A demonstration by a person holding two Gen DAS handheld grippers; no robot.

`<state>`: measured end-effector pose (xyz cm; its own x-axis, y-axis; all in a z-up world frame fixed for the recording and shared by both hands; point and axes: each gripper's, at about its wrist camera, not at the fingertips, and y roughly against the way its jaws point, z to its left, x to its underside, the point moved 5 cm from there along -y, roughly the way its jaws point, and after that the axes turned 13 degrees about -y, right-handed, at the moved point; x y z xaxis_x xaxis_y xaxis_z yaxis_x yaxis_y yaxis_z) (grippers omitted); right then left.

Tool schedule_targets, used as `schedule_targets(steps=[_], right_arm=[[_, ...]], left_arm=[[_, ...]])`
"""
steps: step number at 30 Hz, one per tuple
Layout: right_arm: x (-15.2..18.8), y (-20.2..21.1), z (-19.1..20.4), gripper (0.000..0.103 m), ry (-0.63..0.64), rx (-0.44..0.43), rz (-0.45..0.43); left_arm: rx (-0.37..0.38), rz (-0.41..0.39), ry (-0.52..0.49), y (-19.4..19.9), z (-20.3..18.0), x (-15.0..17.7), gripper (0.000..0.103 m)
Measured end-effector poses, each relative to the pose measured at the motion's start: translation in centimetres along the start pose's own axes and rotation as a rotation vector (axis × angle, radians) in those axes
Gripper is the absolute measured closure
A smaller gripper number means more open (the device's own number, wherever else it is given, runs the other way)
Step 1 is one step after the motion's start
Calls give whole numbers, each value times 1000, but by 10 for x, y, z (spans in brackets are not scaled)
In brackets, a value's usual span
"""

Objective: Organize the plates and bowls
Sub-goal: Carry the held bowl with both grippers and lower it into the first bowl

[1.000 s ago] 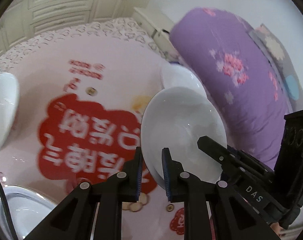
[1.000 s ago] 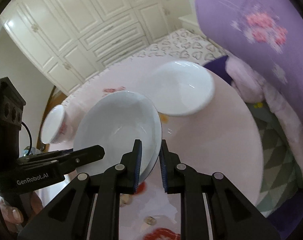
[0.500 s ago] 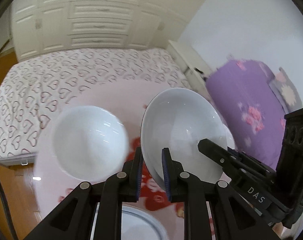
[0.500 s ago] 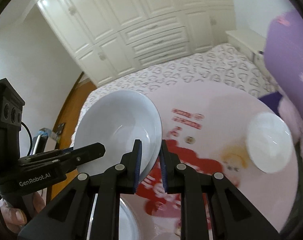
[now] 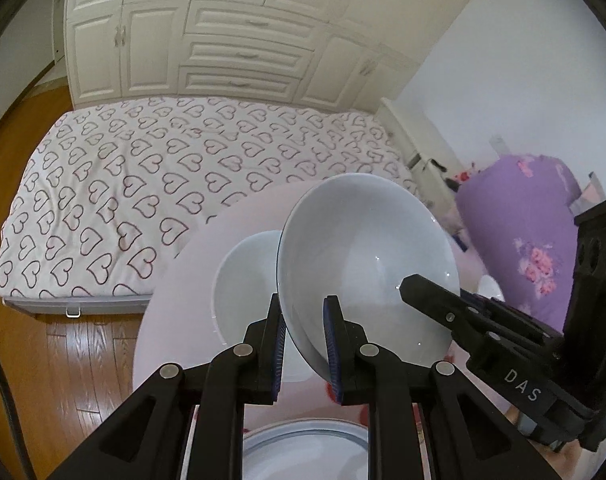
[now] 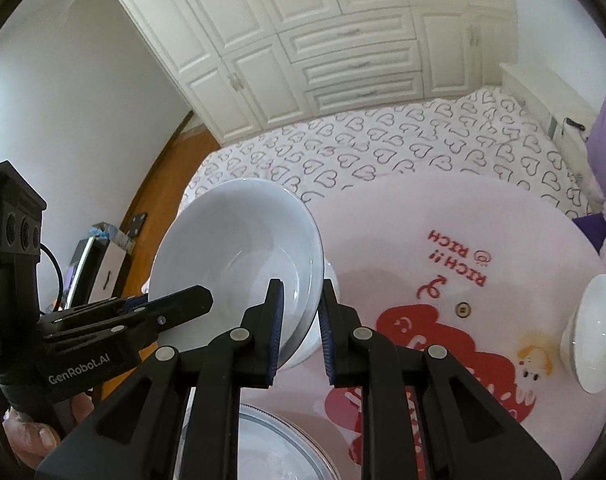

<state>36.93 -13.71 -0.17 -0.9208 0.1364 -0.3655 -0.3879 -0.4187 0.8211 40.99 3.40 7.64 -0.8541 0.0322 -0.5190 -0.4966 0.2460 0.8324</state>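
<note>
I hold one white bowl (image 5: 367, 264) between both grippers, tilted, above a round pink table (image 5: 175, 304). My left gripper (image 5: 303, 340) is shut on its left rim. My right gripper (image 6: 299, 332) is shut on its right rim; the bowl also shows in the right wrist view (image 6: 239, 264). A second white bowl (image 5: 247, 280) stands on the table directly behind and below the held one. A white plate (image 5: 303, 452) lies at the near table edge, also in the right wrist view (image 6: 271, 444). A third bowl (image 6: 591, 332) sits at the table's right edge.
A bed with a heart-print cover (image 5: 163, 184) lies beyond the table, white wardrobes (image 6: 343, 48) behind it. A purple cushion (image 5: 531, 240) stands to the right. Wooden floor (image 5: 63, 360) lies left of the table. The table bears a red print (image 6: 431, 344).
Both grippers have swung left across the table with the bowl. The second bowl now lies right behind and under the held one, and the plate has come into view below.
</note>
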Motion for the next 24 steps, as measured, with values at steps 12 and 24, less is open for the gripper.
schedule_targets(steps=[12,24], right_arm=[[10,-44,-6,86,-8,28,112],[18,-55,-10,83,10,55,156]], left_arm=[[-50,90,-5,-51,-6,-15,89],[-87,108,-37,-84,-17,-21,89]])
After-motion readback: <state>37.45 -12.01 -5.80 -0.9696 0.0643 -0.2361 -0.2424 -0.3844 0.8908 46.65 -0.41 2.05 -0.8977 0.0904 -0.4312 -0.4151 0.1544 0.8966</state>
